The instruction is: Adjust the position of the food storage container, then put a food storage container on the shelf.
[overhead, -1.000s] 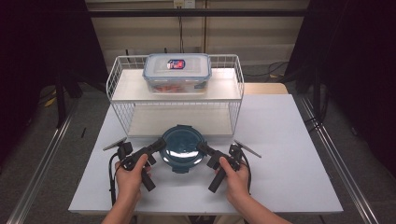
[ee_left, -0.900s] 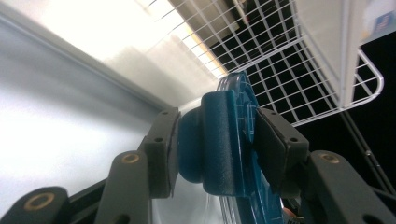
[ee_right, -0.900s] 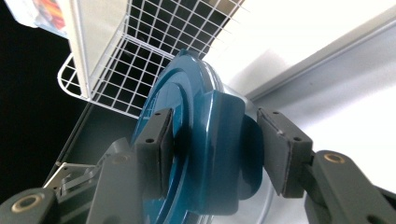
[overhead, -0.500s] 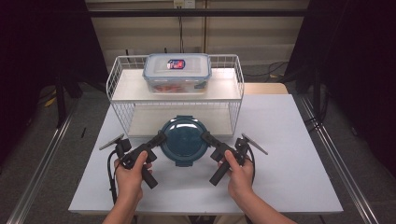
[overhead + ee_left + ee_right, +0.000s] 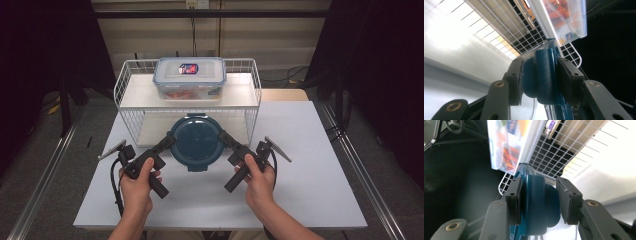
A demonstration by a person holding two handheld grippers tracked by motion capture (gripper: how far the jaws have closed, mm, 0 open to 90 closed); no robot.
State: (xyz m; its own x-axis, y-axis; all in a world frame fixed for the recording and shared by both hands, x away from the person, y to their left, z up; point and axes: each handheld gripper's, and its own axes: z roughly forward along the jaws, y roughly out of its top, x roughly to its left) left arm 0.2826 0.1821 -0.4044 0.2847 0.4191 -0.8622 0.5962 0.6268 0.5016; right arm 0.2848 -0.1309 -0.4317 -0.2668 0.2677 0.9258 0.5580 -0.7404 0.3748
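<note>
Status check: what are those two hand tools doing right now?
Left tool and right tool have just been closing, clamped on round teal lidded container. Container lifted off table. Wire shelf rack directly ahead.

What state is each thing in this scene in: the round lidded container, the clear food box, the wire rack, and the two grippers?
Round teal container: lid on, held off the table by its two side handles.
Left gripper: shut on the container's left handle, jaws just closing further.
Right gripper: shut on the right handle, jaws just closing further.
Clear food box: lid on, food inside, resting on the rack's top shelf.
Wire rack: upright on the table, lower shelf bare.
</note>
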